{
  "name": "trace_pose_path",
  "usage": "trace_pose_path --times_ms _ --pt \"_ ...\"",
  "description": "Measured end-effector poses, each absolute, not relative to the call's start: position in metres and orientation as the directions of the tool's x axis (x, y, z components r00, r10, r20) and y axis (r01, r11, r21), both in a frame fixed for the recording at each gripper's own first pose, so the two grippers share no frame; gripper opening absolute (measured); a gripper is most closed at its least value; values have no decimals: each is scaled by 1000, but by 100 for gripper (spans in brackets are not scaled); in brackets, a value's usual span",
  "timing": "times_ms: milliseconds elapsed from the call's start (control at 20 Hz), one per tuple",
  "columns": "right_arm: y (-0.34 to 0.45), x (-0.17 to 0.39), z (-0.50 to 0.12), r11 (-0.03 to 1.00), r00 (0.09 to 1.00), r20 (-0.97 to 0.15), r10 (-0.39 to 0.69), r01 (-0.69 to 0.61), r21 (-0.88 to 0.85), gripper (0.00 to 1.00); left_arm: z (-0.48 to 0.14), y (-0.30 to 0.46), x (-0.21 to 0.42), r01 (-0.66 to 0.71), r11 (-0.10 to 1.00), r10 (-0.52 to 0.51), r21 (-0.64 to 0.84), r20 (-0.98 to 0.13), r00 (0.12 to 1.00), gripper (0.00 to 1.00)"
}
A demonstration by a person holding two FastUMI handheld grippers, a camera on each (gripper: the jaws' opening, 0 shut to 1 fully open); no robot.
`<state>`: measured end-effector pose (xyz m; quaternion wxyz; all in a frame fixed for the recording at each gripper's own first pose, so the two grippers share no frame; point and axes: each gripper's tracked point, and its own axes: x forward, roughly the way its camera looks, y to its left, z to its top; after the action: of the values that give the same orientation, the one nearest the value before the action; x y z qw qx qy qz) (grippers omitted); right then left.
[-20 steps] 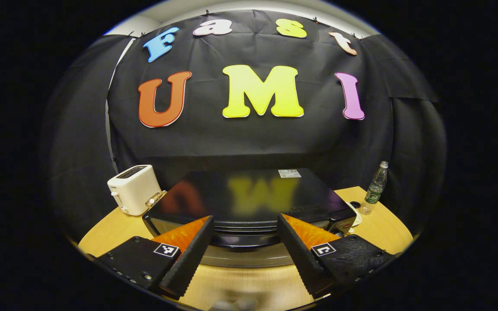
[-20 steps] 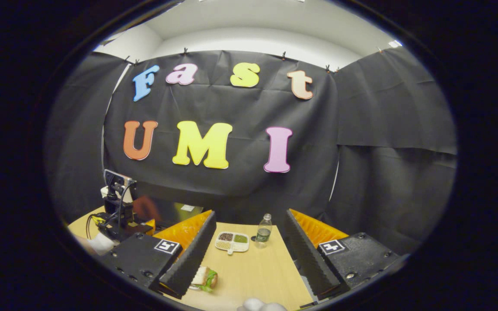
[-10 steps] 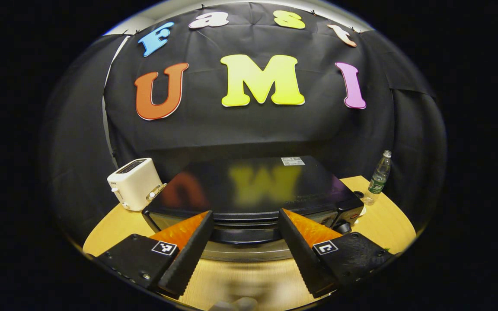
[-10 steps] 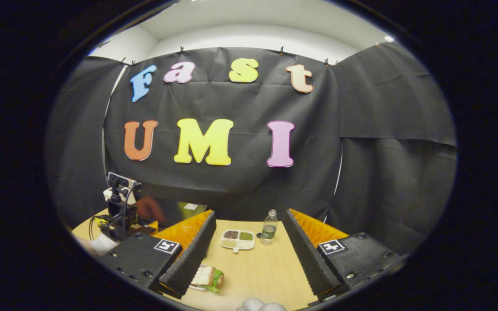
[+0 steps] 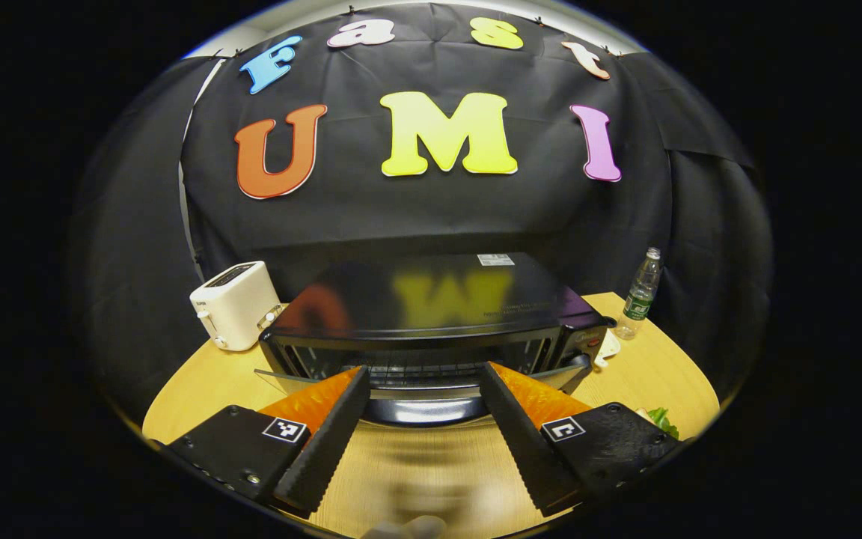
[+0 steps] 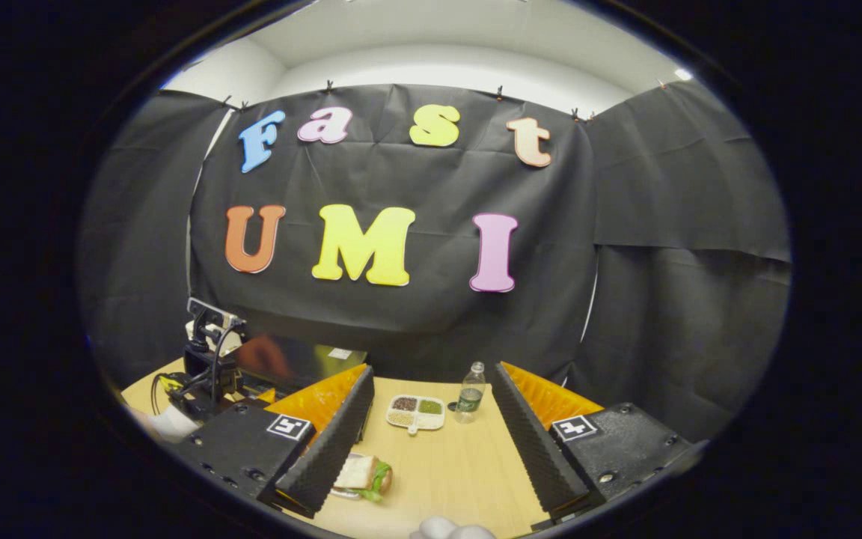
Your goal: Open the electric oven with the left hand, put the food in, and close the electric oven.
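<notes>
- I'm holding the left gripper (image 5: 422, 408) wide open, gripping nothing; the oven (image 5: 431, 314) is sitting just ahead, door ajar.
- I'm keeping the right gripper (image 6: 431, 427) open and empty, sandwich (image 6: 362, 475) lying by its left finger.

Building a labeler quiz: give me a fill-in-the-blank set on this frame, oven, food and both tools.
1. The oven door is partly ____.
2. The white toaster stands on the oven's ____ side in the left gripper view.
3. The sandwich lies on the ____, near the right tool.
4. The left tool has its fingers spread around the door's ____.

Missing words: open; left; table; handle
</notes>
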<state>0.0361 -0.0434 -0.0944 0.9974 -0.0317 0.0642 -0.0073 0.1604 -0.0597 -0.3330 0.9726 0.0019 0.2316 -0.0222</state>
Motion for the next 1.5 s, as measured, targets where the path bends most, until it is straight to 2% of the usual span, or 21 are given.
trace_pose_path --times_ms 450,950,1000,1050,1350,1500 --pt "-32 4 -113 998 987 -159 -13 3 -62 100 -367 -60 97 59 998 -62 -22 -492 869 98" --pt "-27 -18 -156 998 973 -231 -7 -7 -60 100 -409 -62 59 64 998 -61 -12 -509 859 98" --pt "-27 -18 -159 998 972 -236 -7 -7 -57 100 -416 -63 55 66 998 -61 -9 -519 853 91" --pt "-27 -19 -162 999 971 -239 -6 -7 -54 100 -424 -63 49 65 998 -61 -12 -534 843 98" --pt "-27 -20 -175 998 966 -260 -7 -10 -66 100 -472 -64 34 43 998 -61 -44 -630 774 96" --pt "-29 -18 -182 997 962 -271 -8 -12 -72 100 -470 -66 36 50 998 -60 -33 -610 790 96"
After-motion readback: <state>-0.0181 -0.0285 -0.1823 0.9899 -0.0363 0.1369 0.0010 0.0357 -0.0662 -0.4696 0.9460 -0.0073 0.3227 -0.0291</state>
